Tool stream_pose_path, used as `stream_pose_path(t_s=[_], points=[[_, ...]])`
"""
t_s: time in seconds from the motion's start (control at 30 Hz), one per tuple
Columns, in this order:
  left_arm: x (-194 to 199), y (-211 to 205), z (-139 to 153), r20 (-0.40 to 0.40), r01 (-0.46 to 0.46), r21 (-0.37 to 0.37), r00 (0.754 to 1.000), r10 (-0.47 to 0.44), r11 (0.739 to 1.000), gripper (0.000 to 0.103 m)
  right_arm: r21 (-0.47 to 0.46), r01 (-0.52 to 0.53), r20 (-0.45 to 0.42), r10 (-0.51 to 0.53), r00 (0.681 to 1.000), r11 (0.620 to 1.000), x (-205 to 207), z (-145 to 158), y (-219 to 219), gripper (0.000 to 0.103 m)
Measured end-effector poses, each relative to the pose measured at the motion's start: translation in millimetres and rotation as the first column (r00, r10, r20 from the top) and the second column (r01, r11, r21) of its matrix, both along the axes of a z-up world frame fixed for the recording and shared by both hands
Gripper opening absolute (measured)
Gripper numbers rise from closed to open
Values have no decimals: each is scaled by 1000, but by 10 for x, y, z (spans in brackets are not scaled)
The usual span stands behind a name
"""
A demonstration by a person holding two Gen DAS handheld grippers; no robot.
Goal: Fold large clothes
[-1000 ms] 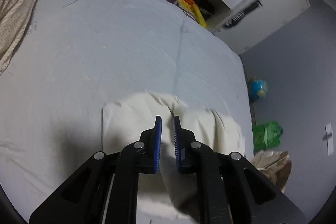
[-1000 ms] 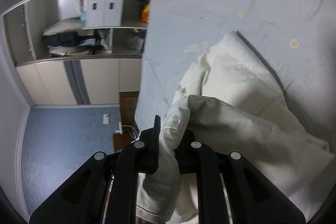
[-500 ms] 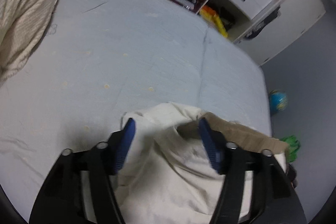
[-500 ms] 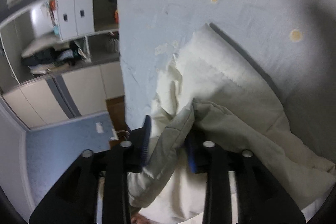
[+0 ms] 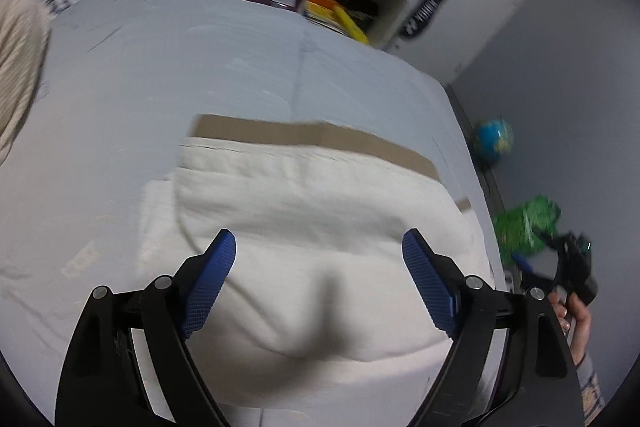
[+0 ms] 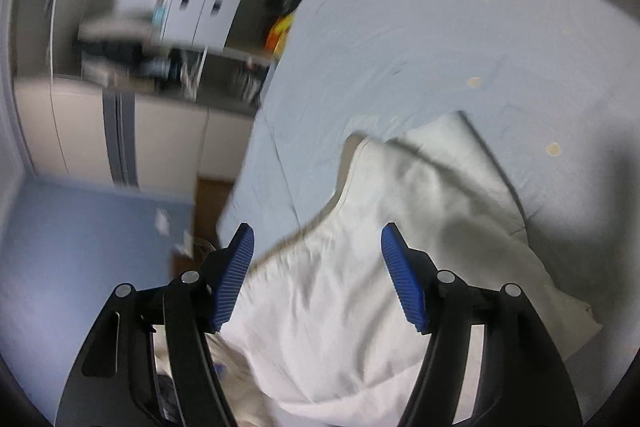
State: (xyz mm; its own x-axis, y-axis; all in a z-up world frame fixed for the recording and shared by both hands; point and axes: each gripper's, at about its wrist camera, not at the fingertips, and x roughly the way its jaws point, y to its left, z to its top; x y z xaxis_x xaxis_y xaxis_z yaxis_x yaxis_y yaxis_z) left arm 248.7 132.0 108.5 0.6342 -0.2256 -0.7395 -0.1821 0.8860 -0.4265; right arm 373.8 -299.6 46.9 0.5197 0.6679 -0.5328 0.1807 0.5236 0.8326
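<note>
- The cream garment [image 5: 320, 219] lay folded on the bed [image 5: 180, 67], at the bed's near edge and toward its right-hand corner in the left wrist view.
- A tan band [image 5: 320, 139], lining or underside, I cannot tell which, showed along the garment's far edge.
- The left hand-held gripper [image 5: 318, 251] hung over the garment with its jaws spread wide; they had just been opening, and the blue pads [image 5: 210, 287] pressed on nothing, the cloth lying below and between them.
- The right hand-held gripper [image 6: 316, 243] also stood apart, its jaws having just been opening; the garment [image 6: 400, 247] lay loose beneath and between its pads [image 6: 402, 279], not pinched.
- In the right wrist view the garment's rumpled edge ran close to the bed's side edge [image 6: 256, 147].
- A hand [image 5: 576, 319] on the other gripper's grip showed at the right rim of the left wrist view.
- A globe [image 5: 494, 139] and a green bag [image 5: 524, 223] sat on the floor beyond the bed's right edge.
- A knitted blanket [image 5: 18, 67] lay at the bed's left edge.
</note>
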Motion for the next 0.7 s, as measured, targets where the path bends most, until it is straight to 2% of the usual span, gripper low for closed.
stream_pose_path(t_s=[0.07,0.17,0.27,0.37,0.43,0.53,0.6,0.7], points=[[61,-148,1,-2,18,15,1000,-18,1000,85,-100,-71,28,74,997,992,-18,118,187,63],[131,-326,-26,-2,41,37,999,-41,998,88,-241,-177,59,196,979,954,-56,235,512,63],[267,-491,-111,-19,72,90,997,-71,993,88,-400,-269,82,327,942,876,-168,280,881,63],[385,-586,-258,-48,87,151,996,-80,985,88,-546,-331,94,448,889,770,-301,246,1269,63],[467,-605,-369,-76,84,189,995,-71,978,88,-620,-342,91,497,863,706,-399,140,1451,63],[594,-546,-599,-119,71,226,992,-45,972,92,-697,-315,92,517,851,644,-350,22,1660,63],[662,-507,-710,-139,69,233,990,-37,970,93,-726,-299,91,518,850,619,-293,-41,1724,64],[768,-412,-925,-191,68,230,981,-23,971,96,-764,-288,81,529,845,577,-204,-179,1821,72]])
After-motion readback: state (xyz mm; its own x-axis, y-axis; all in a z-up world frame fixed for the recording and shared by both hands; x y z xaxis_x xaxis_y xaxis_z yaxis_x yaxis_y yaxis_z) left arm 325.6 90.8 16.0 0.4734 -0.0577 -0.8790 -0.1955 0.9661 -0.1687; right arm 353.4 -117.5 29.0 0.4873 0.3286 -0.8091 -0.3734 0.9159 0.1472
